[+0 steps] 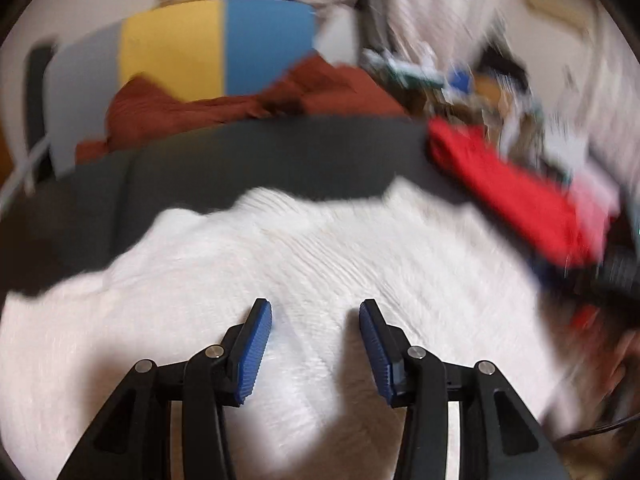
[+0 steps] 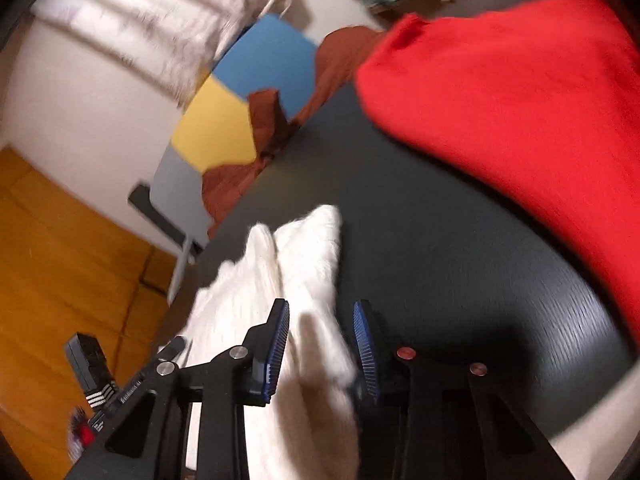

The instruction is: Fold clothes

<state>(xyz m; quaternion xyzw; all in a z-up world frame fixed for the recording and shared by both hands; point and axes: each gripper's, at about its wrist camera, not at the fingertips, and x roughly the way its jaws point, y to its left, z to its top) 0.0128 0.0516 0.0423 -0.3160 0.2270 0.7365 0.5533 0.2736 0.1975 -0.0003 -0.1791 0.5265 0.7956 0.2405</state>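
We see the dark bench [image 1: 248, 160] carrying three garments, both views blurred

White ribbed garment [image 1: 320, 264]: largest item in the left wrist view, spread over the near part of the bench and running over its near edge toward us. In the right wrist view it [image 2: 308, 248] shows as a narrower bunched strip along the bench's left edge

Red garment [image 2: 520, 112]: lies toward the far right part of the bench, apart from the white one, with bare dark surface between them. In the left wrist view it [image 1: 516, 196] sits at the right edge of the bench

Rust-brown garment [image 1: 224, 108]: heaped along the far edge of the bench; in the right wrist view it [image 2: 272, 124] drapes over that edge. Behind it stands a panel [image 1: 216, 48] in grey, yellow and blue

Left tool [image 1: 315, 344]: jaws spread, hovering over the white garment; we cannot tell whether the pads touch the cloth

Right tool [image 2: 320, 344]: jaws spread, with a fold of the white garment lying between the blue pads [image 2: 280, 344]; a gap shows on each side, so no pinch
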